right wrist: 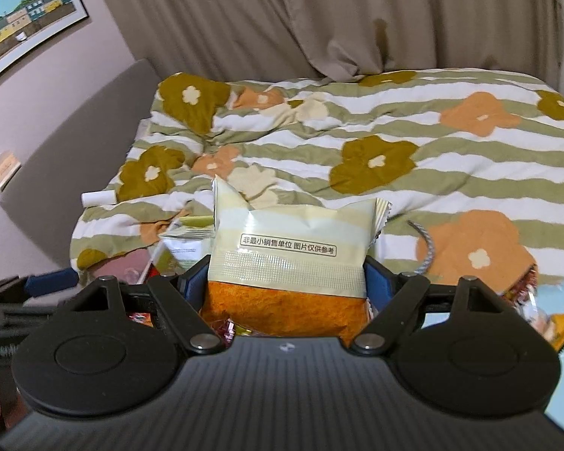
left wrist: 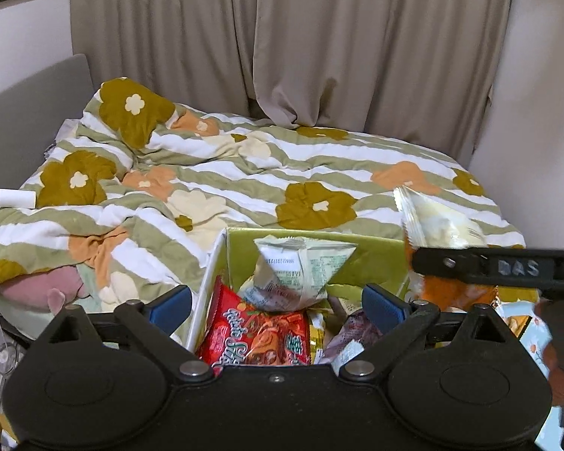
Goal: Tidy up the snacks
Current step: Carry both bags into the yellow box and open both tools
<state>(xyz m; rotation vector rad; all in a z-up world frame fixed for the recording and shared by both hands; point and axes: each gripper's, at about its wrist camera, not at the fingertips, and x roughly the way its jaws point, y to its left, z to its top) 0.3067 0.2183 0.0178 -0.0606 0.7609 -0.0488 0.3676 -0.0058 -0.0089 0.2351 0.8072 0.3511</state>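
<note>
A green-lined cardboard box (left wrist: 379, 259) sits at the near edge of the bed and holds several snack packets: a red noodle packet (left wrist: 252, 334), a pale folded packet (left wrist: 300, 270) on top, and a purple one (left wrist: 357, 332). My left gripper (left wrist: 276, 302) is open and empty just above the box. My right gripper (right wrist: 285, 282) is shut on a cream and orange snack bag (right wrist: 289, 259). The same bag (left wrist: 436, 225) shows at the right of the left wrist view, held above the box's right side.
A bed with a flowered striped quilt (left wrist: 244, 173) fills the middle. A white roll (left wrist: 17, 198) lies on its left edge. A grey headboard (left wrist: 26, 112) is at the left, curtains (left wrist: 282, 37) behind. More snack packets and a blue bag (right wrist: 552, 315) lie at the right.
</note>
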